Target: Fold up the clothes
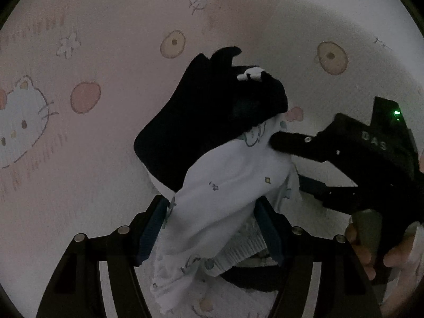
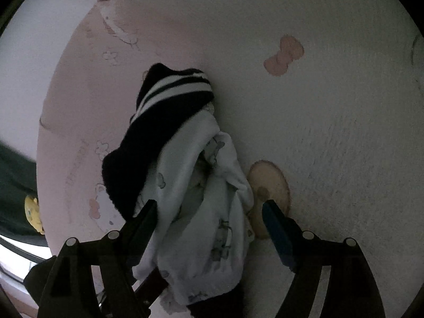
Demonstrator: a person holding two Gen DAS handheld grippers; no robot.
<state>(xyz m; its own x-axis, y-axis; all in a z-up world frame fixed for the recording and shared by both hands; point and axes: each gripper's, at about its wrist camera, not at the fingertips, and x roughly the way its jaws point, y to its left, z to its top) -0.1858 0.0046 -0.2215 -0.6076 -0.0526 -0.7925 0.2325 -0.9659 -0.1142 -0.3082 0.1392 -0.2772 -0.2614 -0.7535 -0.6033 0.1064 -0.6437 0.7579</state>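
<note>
A white printed sock [image 1: 228, 185] and a black sock [image 1: 206, 111] lie bunched together on the pink sheet [image 1: 92, 159]. My left gripper [image 1: 210, 204] is shut on the white sock, with its blue pads [image 1: 148, 233] pressing both sides of the bundle. The right gripper [image 1: 290, 163] comes in from the right, one fingertip touching the white sock's edge. In the right wrist view the right gripper [image 2: 209, 204] stands open, with the white sock [image 2: 206, 225] loose between its fingers. The black sock [image 2: 127, 164] shows a white-striped cuff at its far end.
The sheet [image 2: 331, 132] carries cartoon cat, bow and doughnut prints. A small white plastic clip [image 1: 250, 75] sits on the black sock. A person's hand [image 1: 371, 251] grips the right gripper's handle. A yellow toy [image 2: 33, 212] and dark green fabric [image 2: 13, 172] lie past the sheet's left edge.
</note>
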